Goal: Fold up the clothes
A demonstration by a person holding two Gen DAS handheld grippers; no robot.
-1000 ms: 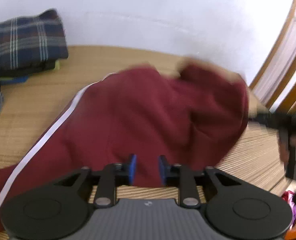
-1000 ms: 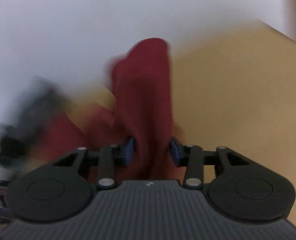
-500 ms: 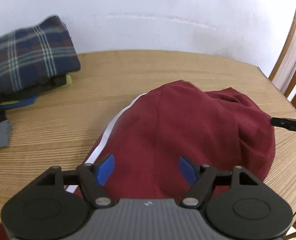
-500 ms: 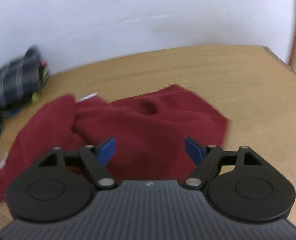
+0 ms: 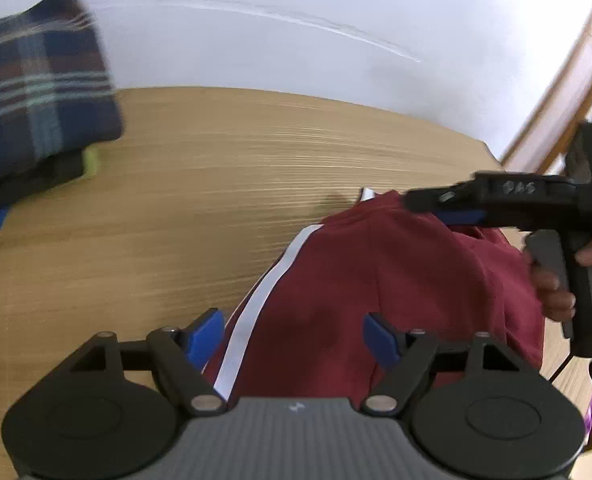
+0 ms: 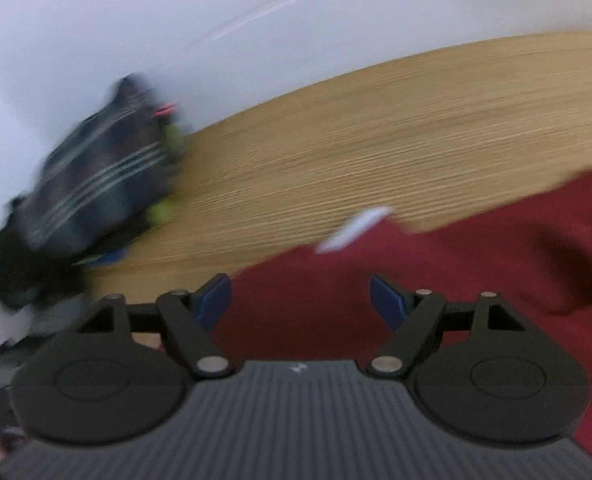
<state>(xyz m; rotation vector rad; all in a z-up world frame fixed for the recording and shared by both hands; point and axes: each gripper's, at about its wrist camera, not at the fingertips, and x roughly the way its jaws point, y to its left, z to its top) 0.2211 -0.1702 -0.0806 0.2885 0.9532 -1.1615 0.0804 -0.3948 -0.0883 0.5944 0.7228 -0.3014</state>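
A dark red garment (image 5: 376, 288) with a white side stripe lies bunched on the wooden table (image 5: 199, 184). It also shows in the right wrist view (image 6: 436, 280). My left gripper (image 5: 293, 334) is open and empty, its blue pads just above the garment's near edge. My right gripper (image 6: 300, 300) is open and empty over the garment. From the left wrist view the right gripper (image 5: 424, 204) reaches in from the right over the garment's far top edge.
A stack of folded clothes topped by a navy plaid piece (image 5: 35, 96) stands at the far left against the white wall; it shows blurred in the right wrist view (image 6: 95, 184). A wooden chair frame (image 5: 568, 80) stands at the right past the table's edge.
Both grippers were shut on the red garment a second ago, then opened and let it drop on the table. Both have since swung left; the right gripper now reaches over the garment's far edge.
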